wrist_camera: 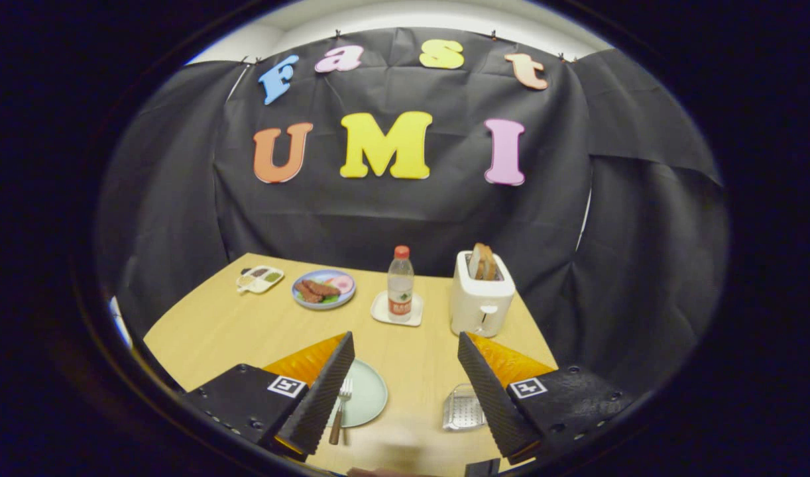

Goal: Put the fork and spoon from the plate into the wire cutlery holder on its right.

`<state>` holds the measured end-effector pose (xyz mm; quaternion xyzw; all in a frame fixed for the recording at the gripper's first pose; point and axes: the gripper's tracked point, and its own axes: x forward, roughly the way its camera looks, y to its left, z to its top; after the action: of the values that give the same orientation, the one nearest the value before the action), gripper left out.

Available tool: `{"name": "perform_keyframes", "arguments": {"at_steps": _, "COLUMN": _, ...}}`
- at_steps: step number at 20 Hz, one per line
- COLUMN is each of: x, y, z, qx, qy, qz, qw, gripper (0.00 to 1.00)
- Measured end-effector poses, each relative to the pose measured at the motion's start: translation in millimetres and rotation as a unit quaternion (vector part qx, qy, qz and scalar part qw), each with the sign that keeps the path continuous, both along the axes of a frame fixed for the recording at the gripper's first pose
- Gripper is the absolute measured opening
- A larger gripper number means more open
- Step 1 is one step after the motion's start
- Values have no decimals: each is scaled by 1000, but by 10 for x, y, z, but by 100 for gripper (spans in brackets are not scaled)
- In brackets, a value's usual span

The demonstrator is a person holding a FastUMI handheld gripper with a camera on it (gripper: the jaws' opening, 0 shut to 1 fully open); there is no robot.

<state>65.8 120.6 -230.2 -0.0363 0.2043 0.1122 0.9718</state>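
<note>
Pale green, the plate (pixel 368 397) is sitting near the table's (pixel 213 331) front edge, partly hidden behind one finger, with the fork (pixel 339 414) lying on it, tines pointing away; the spoon cannot be made out. Just right of the plate, the wire cutlery holder (pixel 462 409) is standing beside the other finger. The gripper (pixel 405 361) is hovering above them, fingers spread wide and holding nothing. Beyond them, along the table's far edge, a sauce tray (pixel 260 279), a plate of food (pixel 324 289), a water bottle (pixel 400 283) on a white coaster (pixel 380 311) and a toaster (pixel 481 298) with bread are standing.
</note>
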Motion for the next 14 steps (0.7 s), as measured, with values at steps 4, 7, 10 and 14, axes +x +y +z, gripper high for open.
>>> {"name": "perform_keyframes", "arguments": {"at_steps": 4, "x": 130, "y": 365, "z": -757, "qx": -31, "qy": 85, "qz": 17, "qw": 996, "gripper": 95}}
{"name": "perform_keyframes", "arguments": {"at_steps": 7, "x": 124, "y": 560, "z": -1271, "qx": -54, "qy": 148, "qz": 23, "qw": 987, "gripper": 96}}
{"name": "perform_keyframes", "arguments": {"at_steps": 10, "x": 92, "y": 702, "z": -1539, "qx": -46, "qy": 187, "qz": 10, "qw": 981, "gripper": 92}}
{"name": "perform_keyframes", "arguments": {"at_steps": 14, "x": 15, "y": 885, "z": -1863, "qx": -53, "qy": 221, "qz": -2, "qw": 974, "gripper": 86}}
